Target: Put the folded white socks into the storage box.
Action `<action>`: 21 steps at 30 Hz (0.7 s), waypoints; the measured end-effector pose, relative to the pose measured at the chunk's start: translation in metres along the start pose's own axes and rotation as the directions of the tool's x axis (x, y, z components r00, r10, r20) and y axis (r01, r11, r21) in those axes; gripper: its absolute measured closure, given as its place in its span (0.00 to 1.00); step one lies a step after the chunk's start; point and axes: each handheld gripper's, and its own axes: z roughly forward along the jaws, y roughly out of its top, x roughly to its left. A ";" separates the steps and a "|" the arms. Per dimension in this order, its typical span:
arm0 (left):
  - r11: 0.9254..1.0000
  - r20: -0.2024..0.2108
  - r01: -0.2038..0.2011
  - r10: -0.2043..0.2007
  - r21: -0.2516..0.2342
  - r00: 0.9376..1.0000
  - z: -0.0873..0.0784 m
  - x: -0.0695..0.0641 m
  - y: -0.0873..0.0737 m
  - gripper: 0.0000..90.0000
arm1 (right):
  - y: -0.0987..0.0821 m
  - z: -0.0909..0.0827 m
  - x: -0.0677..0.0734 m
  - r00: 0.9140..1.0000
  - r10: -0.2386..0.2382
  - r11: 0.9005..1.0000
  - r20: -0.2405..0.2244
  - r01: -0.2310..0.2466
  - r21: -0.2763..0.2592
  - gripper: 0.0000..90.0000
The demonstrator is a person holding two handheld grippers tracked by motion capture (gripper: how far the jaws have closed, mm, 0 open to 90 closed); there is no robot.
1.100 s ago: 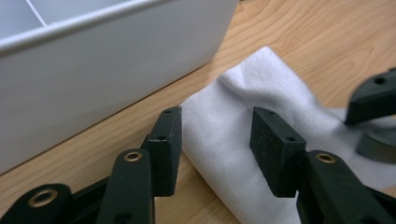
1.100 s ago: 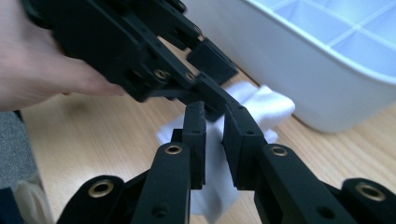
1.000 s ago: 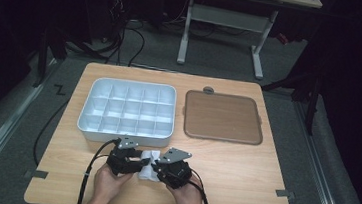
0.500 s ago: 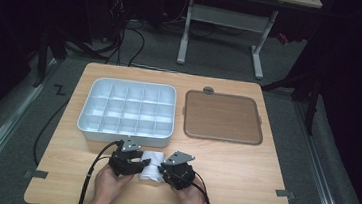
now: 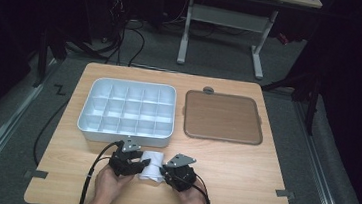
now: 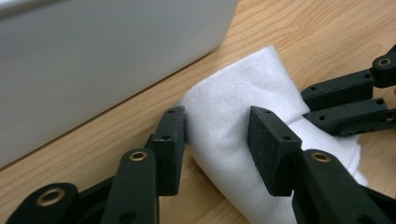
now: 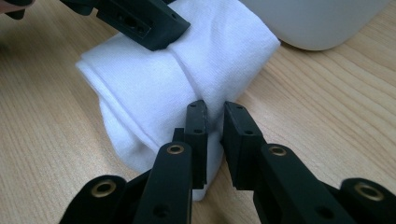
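Here the white cloth (image 5: 152, 165) lies bunched at the lower middle of the high view, on the surface (image 5: 242, 173) just below the white tray (image 5: 127, 111) and between both grippers. The left gripper (image 6: 217, 135) has its jaws about half open, closed on the thick roll of cloth, while the right gripper (image 7: 215, 122) pinches a thin fold with its jaws nearly shut. Judging by this, the folding is under way and unfinished: the cloth is gathered and gripped, not yet flat or stowed, and the brown tray (image 5: 222, 117) is bare.
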 end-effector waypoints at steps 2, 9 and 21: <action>1.000 -0.001 0.003 -0.003 0.003 1.000 0.000 0.001 0.001 0.63 | 0.000 0.001 0.000 1.000 -0.001 1.000 -0.001 0.001 -0.005 0.89; 1.000 -0.019 0.023 -0.023 0.014 1.000 -0.002 0.005 0.004 0.60 | 0.001 0.002 0.003 1.000 0.000 1.000 -0.004 0.000 -0.010 0.89; 0.992 -0.036 0.129 -0.130 -0.016 0.991 -0.016 0.019 0.019 0.39 | 0.005 0.006 0.012 0.999 0.021 1.000 -0.033 -0.022 -0.021 0.80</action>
